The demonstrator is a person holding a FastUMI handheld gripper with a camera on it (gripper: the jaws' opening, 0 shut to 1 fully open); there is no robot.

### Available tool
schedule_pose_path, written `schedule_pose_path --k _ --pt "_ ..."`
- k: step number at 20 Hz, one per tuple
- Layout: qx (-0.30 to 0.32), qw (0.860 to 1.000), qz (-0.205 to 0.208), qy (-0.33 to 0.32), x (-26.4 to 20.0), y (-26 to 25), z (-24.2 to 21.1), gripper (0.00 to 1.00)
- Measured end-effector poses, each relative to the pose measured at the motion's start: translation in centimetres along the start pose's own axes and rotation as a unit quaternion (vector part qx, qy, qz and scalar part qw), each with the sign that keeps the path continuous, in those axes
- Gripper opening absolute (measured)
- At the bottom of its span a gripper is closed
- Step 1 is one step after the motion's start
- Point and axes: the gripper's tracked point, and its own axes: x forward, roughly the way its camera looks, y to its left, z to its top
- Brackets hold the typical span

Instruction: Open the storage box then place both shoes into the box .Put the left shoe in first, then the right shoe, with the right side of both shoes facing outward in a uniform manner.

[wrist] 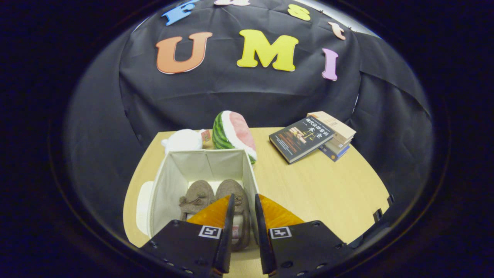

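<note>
Gripper view: two shoes (214, 197) lay side by side inside open storage box (170, 181), toes toward far wall. Looked soft, light, suede-like; heel collar judged best hold. Box fabric-walled, likely floppy. Hand-held gripper (243, 216) hovered over box's right wall, fingers narrowly apart, holding nothing. Watermelon plush (233, 133), books (312, 137) beyond on counter (320, 189).

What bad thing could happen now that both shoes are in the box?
1. The hand-held gripper has the storage box near wall in the narrow gap between its fingers, so pulling back might drag or tip the soft box.
2. The fingers sit right over the right shoe; a bump could knock it crooked against the left shoe.
</note>
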Motion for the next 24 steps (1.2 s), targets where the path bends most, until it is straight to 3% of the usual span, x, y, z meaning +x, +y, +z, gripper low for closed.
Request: schedule_pose_path --k 4,9,15,17,19,24 --pt "0.009 0.999 0.023 -0.03 -3.1 -2.5 2.4 0.45" --pt "0.017 0.994 0.052 -0.09 -7.6 -7.6 5.8 0.82" --pt "-0.002 0.981 0.056 -0.186 -13.2 -14.3 9.1 0.86" --pt "-0.002 0.975 0.075 -0.21 -14.8 -15.1 9.5 0.86" --pt "0.007 0.972 0.092 -0.217 -15.8 -15.9 9.1 0.86" --pt "0.018 0.974 0.088 -0.207 -15.6 -18.0 7.4 0.86"
